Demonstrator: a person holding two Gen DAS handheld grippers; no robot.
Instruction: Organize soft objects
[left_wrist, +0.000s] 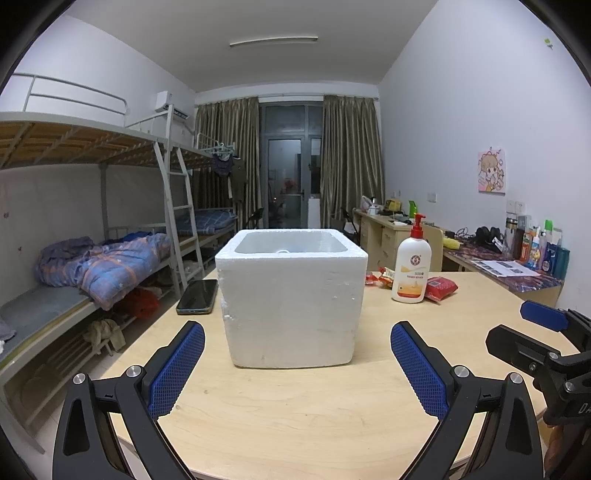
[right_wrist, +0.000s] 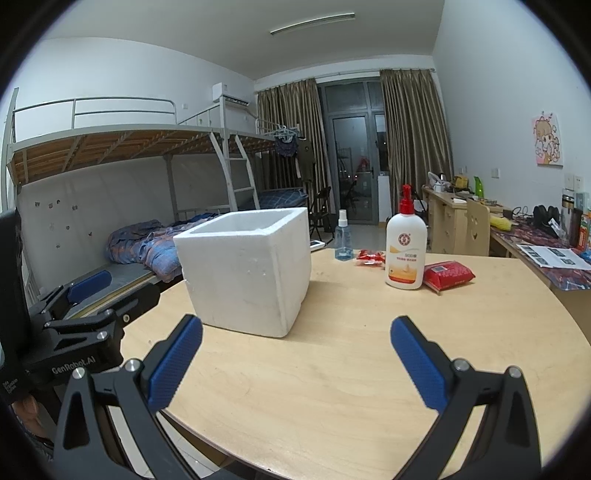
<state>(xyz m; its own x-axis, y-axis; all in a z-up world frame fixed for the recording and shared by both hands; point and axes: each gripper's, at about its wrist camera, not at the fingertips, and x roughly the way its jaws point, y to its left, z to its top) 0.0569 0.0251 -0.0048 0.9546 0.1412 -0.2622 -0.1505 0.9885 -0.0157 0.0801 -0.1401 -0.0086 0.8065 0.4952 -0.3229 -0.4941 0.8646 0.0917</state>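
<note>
Nearest, left gripper: blue-padded fingers spread wide, nothing between them, poised above the pale wooden round counter.
Right gripper: blue-padded fingers likewise spread wide and empty, just beside the left one.
White foam box: open-topped, standing upright on the counter straight ahead of the left gripper; its contents cannot be made out.
Black smartphone: flat on the counter, left of the box.
White pump bottle with red nozzle: upright, right of the box.
Red soft packet: lying just beside the bottle on its right.
Small red wrappers: left of the bottle, farther back.
Clear blue spray bottle: upright near the counter's far edge.
</note>
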